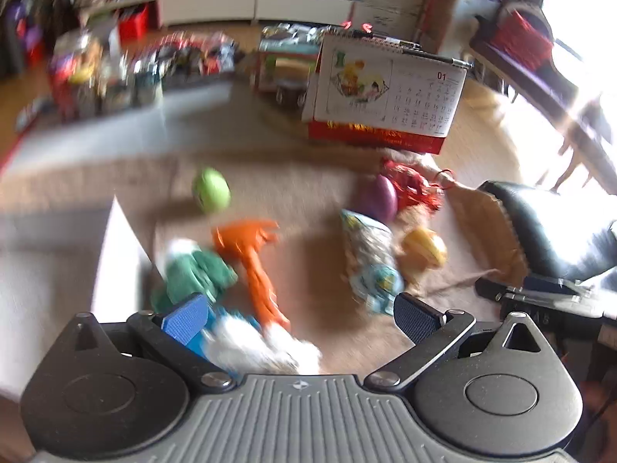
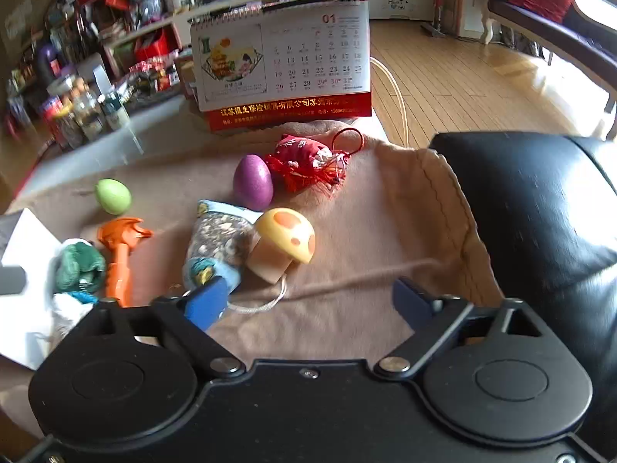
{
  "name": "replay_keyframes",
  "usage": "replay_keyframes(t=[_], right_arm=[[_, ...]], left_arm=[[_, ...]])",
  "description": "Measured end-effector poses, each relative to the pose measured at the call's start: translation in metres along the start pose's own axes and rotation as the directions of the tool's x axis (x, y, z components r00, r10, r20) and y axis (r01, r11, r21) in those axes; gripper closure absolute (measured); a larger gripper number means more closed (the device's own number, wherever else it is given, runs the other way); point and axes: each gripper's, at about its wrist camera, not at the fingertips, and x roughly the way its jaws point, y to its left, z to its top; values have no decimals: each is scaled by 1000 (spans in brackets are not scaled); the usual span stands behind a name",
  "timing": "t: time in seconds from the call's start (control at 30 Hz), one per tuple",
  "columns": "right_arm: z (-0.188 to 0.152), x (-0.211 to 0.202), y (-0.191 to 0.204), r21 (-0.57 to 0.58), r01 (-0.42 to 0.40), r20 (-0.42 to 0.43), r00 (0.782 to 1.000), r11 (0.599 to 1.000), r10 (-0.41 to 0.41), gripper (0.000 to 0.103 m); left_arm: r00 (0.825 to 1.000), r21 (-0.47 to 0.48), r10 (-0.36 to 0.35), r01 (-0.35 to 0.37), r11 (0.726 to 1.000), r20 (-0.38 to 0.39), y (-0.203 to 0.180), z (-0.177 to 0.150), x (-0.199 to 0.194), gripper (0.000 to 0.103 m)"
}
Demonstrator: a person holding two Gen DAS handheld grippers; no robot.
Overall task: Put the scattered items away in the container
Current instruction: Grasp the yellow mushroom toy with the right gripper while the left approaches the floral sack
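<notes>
Scattered on a tan cloth lie a green egg, a purple egg, a red tasselled pouch, a yellow mushroom toy, a snack packet, an orange toy rake and a green cloth bundle. My right gripper is open and empty, just short of the packet and mushroom. My left gripper is open over a white and blue fluffy item; that view is blurred and shows the green egg, rake and packet.
A desk calendar stands behind the items. A black leather chair is at the right. A white box edge lies at the left. Jars and clutter fill the far left. Wooden floor lies beyond.
</notes>
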Motion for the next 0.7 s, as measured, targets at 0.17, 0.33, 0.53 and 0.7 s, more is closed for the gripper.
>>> replay_keyframes(t=[0.17, 0.33, 0.53, 0.7], right_arm=[[4, 31, 2, 62, -26, -61, 998, 998, 30, 41], [7, 59, 6, 128, -33, -102, 994, 991, 47, 42], [8, 92, -1, 252, -41, -175, 981, 967, 87, 53], [17, 97, 12, 252, -45, -136, 987, 967, 81, 52]], left_arm=[[997, -72, 73, -74, 995, -19, 30, 3, 17, 1], [993, -162, 31, -49, 986, -111, 40, -16, 39, 1], [988, -88, 8, -22, 996, -154, 16, -33, 40, 1], [985, -74, 12, -25, 997, -175, 6, -47, 31, 1]])
